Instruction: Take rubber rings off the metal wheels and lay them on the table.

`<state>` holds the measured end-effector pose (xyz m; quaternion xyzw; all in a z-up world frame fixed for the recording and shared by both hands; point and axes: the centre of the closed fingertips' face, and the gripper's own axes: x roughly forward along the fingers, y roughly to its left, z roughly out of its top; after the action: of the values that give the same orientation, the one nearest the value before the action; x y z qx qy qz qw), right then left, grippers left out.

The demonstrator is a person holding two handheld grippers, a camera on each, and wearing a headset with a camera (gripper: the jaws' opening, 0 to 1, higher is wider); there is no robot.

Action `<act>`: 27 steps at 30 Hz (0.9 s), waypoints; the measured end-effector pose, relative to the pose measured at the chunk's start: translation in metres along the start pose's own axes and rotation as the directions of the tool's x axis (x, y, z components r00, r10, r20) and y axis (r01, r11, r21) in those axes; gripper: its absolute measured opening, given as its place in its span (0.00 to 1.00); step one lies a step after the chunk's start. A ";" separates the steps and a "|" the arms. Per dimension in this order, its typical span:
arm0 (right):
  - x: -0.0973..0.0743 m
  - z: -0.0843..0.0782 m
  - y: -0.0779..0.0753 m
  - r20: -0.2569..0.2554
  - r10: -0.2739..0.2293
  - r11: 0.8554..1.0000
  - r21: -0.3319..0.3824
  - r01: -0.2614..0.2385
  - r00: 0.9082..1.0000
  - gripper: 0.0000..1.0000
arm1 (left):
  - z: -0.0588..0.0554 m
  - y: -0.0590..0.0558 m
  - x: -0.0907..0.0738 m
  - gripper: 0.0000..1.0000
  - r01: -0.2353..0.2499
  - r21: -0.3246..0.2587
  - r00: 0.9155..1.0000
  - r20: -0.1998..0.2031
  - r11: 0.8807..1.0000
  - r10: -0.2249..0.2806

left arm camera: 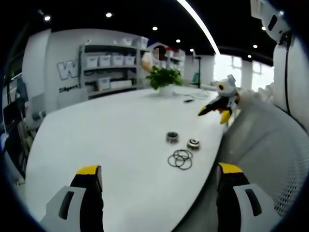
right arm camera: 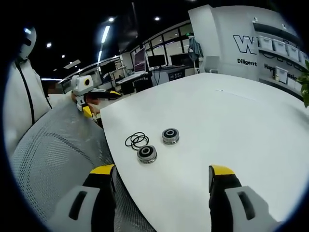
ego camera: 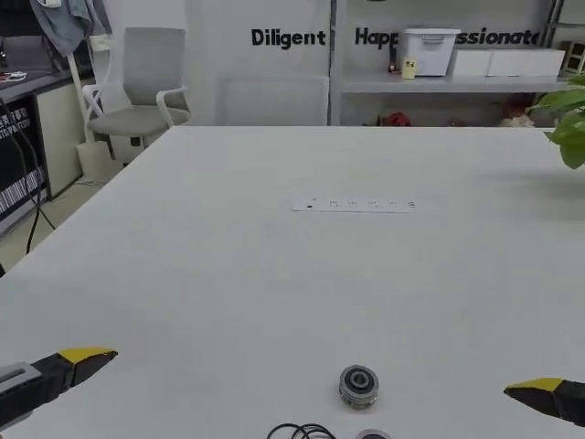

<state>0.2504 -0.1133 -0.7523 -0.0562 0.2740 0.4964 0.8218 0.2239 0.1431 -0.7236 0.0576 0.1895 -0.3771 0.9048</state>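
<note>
The left gripper has its 2 yellow-tipped fingers wide apart, with nothing between them; in the head view it is low on the left, above the white table. The right gripper is spread wide too and holds nothing; in the head view it is low on the right. The 2 grippers are well apart; the wheels and rings lie between them, and neither gripper touches them.

The far metal wheel lies flat on the table near the front edge; it is shiny in the middle and dark round the outside. The near metal wheel lies just beside it, closer to the edge; the bottom of the head view cuts it off. A few thin black rubber rings lie flat on the table in a small heap, one over another; they are just beside the near metal wheel and touch neither wheel. I cannot tell if a ring sits on either wheel.

Further back, a white power strip lies in the middle of the table; a grey chair stands past the far left corner; a green plant is at the far right; shelves with white boxes stand by the back wall. A mesh chair back is close by the front edge of the table.
</note>
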 end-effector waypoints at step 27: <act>-0.005 -0.033 -0.005 -0.042 -0.071 0.997 0.038 0.073 0.997 1.00 | -0.016 0.005 -0.002 1.00 -0.023 -0.045 1.000 -0.009 0.999 0.022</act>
<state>0.2398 -0.1322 -0.7784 -0.0600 0.2982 0.4596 0.8344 0.2217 0.1520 -0.7378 0.0409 0.2013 -0.3623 0.9092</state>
